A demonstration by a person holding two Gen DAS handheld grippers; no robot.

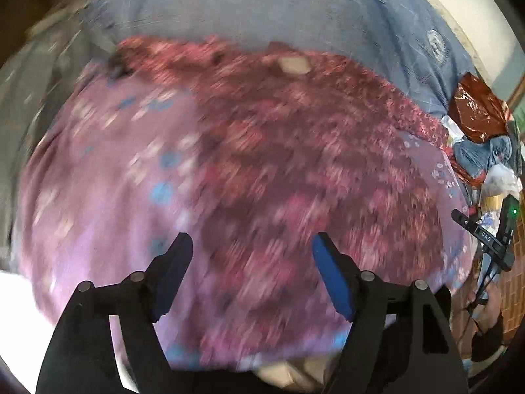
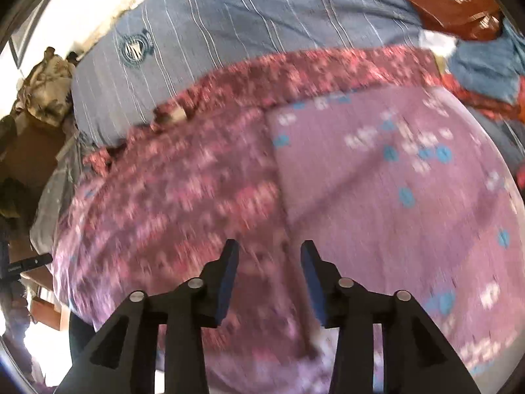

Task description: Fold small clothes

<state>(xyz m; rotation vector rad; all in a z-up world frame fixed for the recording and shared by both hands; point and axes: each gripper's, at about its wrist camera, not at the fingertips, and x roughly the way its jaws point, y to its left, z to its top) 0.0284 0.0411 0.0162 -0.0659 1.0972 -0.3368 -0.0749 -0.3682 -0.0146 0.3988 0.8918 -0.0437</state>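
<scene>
A small maroon garment [image 1: 295, 151] with a pink printed pattern lies spread on a purple sheet [image 1: 98, 197] dotted with blue and white. My left gripper [image 1: 251, 246] hovers above the garment's near part, jaws wide apart with nothing between the blue pads. In the right wrist view the same garment [image 2: 183, 190] fills the left half and the purple sheet [image 2: 410, 203] the right. My right gripper [image 2: 269, 252] hangs over the garment's right edge, jaws partly apart and empty. Both views are motion-blurred.
A blue striped bedcover [image 1: 295, 10] lies beyond the garment. A shiny red-brown bag [image 1: 475, 108] and crumpled blue cloth [image 1: 482, 154] sit at the right edge of the bed. In the right wrist view a patterned bundle [image 2: 46, 88] lies at the far left.
</scene>
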